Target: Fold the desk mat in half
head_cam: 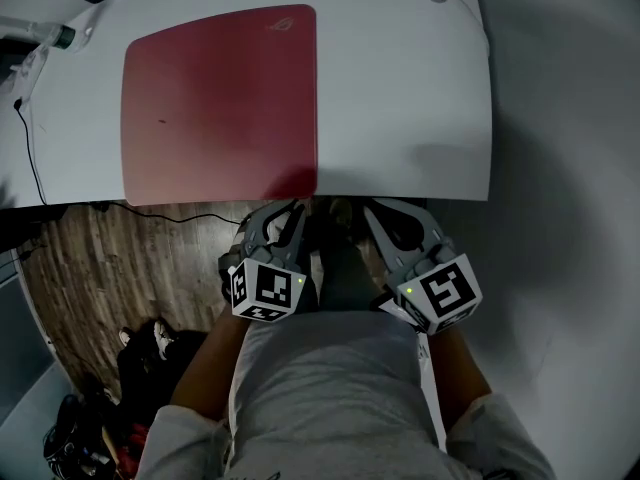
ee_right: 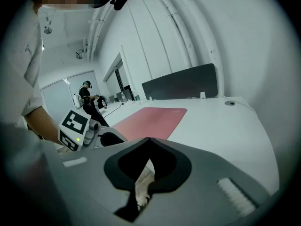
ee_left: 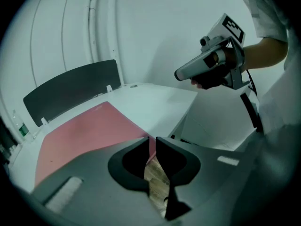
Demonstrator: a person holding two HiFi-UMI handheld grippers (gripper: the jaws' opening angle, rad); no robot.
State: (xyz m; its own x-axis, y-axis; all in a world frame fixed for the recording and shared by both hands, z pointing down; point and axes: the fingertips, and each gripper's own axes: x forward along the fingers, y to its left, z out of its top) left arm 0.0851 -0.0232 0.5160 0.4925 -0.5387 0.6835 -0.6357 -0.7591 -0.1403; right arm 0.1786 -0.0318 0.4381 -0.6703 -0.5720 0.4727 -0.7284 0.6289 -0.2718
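Nearest me, my left claw point(head_cam: 294, 208) stands slightly apart and empty, my right claw point(head_cam: 376, 209) closed on nothing, the mat point(head_cam: 220, 103) lying flat on the desk point(head_cam: 400, 88) just ahead of both.

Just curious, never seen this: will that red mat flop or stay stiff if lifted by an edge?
Probably floppy: the red mat lies very thin and flat against the white desk. Likely light for its spread, being so thin, so a lifted edge should droop.
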